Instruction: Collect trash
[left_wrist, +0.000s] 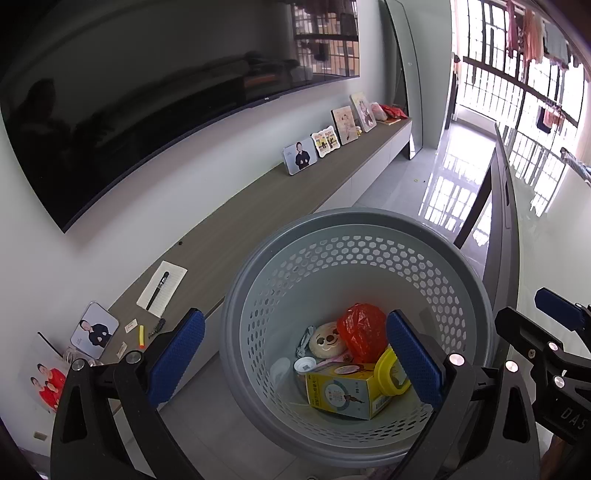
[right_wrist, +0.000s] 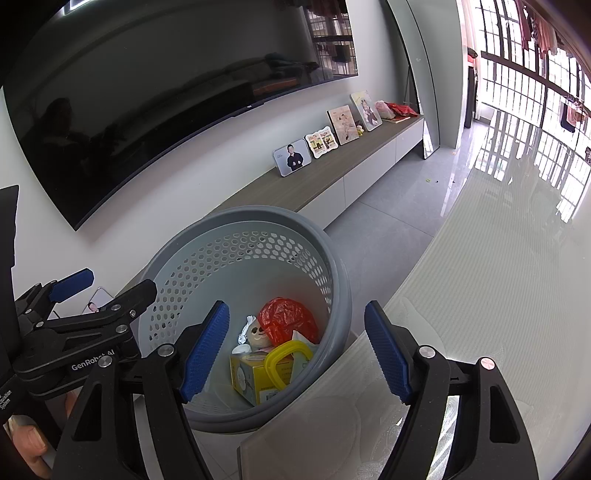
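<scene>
Trash sits pooled at the bottom of the grey basket (left_wrist: 258, 280) on the floor, red bag (left_wrist: 364, 332) above yellow box (left_wrist: 343, 395), so I hold my left hand-held gripper (left_wrist: 295, 358) and right hand-held gripper (right_wrist: 295, 354) apart, empty, over its rim.

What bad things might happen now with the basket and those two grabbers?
The basket stands right against the table edge, so a bump could tip it. Its wall is full of holes, so tiny trash might slip out. Both the left gripper and the right gripper hang open and empty above it.
</scene>
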